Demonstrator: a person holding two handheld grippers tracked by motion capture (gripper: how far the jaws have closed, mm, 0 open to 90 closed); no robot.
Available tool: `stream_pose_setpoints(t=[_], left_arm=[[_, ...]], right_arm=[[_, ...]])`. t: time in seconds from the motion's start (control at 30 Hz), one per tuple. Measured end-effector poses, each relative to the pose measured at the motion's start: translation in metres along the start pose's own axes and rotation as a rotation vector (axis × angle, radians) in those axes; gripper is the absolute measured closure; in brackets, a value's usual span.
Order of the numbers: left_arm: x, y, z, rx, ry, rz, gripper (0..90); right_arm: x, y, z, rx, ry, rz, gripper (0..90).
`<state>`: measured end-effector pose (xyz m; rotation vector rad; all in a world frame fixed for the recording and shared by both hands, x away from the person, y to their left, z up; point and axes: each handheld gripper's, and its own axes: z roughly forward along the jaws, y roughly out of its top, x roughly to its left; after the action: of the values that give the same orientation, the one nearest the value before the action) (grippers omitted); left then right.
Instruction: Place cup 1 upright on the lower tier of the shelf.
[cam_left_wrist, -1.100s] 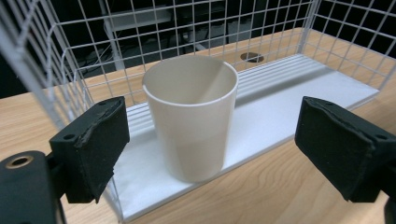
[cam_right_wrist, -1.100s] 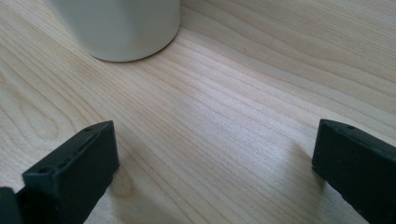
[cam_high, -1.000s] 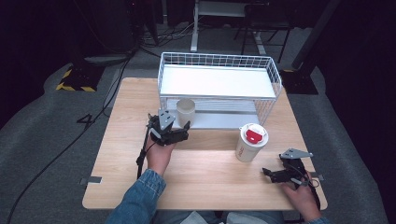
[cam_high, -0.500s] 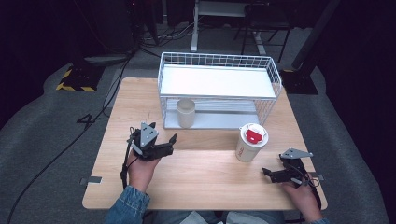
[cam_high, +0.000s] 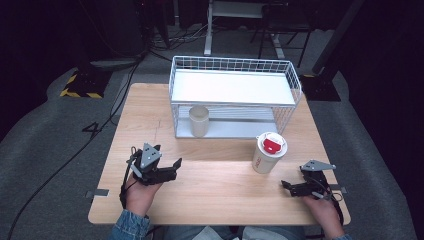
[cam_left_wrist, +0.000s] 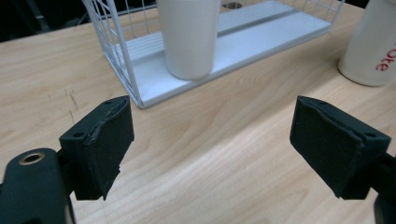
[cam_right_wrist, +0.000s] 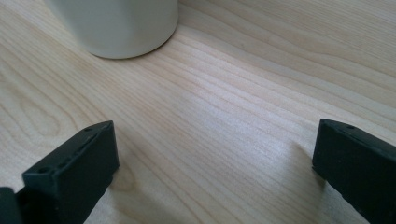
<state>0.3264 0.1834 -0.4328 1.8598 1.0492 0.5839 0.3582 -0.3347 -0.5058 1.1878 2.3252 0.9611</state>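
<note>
Cup, plain and pale, stands upright on the lower shelf of the white wire rack, near that shelf's left end, and nothing grips it. My left claw was right beside it a second ago; I have since drawn it back toward my edge of the worktop, and its jaws have just been closing partway, with only bare wood between them. They stand spread now. I judge the placing done and the retreat nearly finished. My right claw has kept its place low on the wood, jaws apart and empty, near the lidded cup with its red cap. Light, grained wood worktop; dark room around it, grey floor, cables, and a yellow-and-black striped block.
</note>
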Motion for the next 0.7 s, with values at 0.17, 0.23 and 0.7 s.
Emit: stream_pose_setpoints(t=[0.17, 0.23, 0.7], left_arm=[[0.002, -0.012, -0.003, 0.045, -0.007, 0.016, 14.3], [0.003, -0.017, -0.004, 0.066, -0.012, 0.015, 14.3], [0.017, -0.050, -0.005, 0.213, -0.021, 0.024, 14.2]], right_arm=[[0.000, -0.001, -0.001, 0.000, 0.013, -0.010, 0.2], [0.000, -0.001, -0.001, -0.001, 0.015, -0.013, 0.2], [0.002, 0.000, -0.003, -0.007, 0.006, -0.014, 3.1]])
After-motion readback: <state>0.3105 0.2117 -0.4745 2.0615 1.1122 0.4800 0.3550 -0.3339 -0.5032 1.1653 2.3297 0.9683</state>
